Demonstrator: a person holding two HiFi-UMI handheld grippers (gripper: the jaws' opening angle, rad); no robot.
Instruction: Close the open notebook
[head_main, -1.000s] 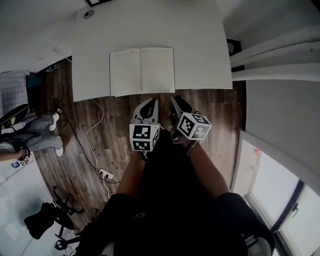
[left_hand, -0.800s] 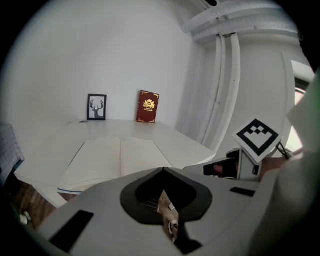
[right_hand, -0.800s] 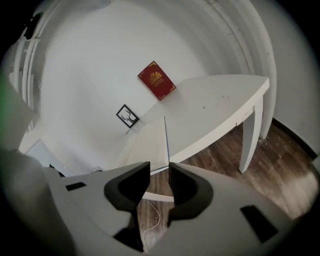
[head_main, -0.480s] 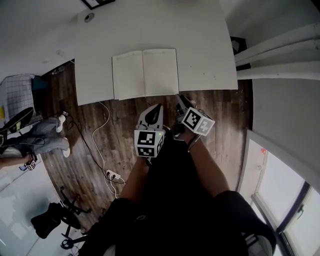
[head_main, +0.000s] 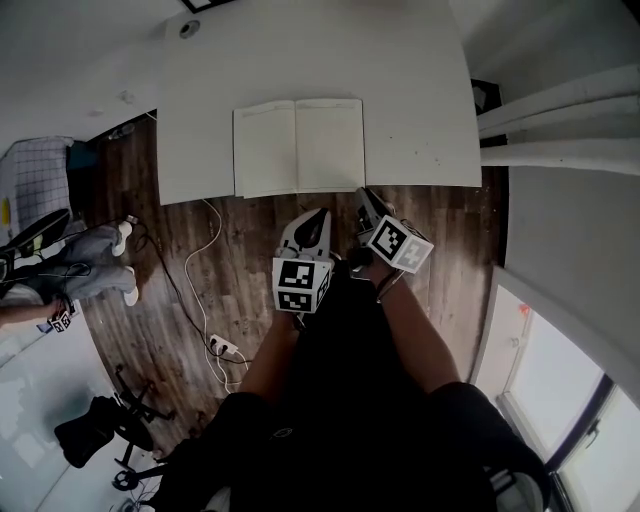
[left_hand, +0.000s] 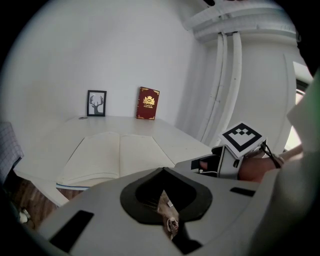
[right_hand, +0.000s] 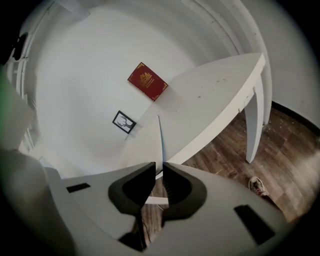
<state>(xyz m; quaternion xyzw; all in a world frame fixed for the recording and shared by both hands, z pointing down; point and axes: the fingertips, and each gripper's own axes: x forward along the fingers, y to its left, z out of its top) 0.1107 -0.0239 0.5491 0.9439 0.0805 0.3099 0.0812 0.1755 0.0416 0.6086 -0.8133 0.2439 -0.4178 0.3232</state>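
Notebook (head_main: 297, 147) lies open. Right gripper (head_main: 362, 196) at its near-right corner, jaws just narrowed to an empty slit. Left gripper (head_main: 319, 214) nearer me, jaws together, empty.

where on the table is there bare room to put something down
Widest bare patch of the table: right of the open notebook, out to the right edge. Also bare: between the notebook and the far wall. Left of it, only a narrow strip. Crowded: the far edge, with a red book and framed picture.
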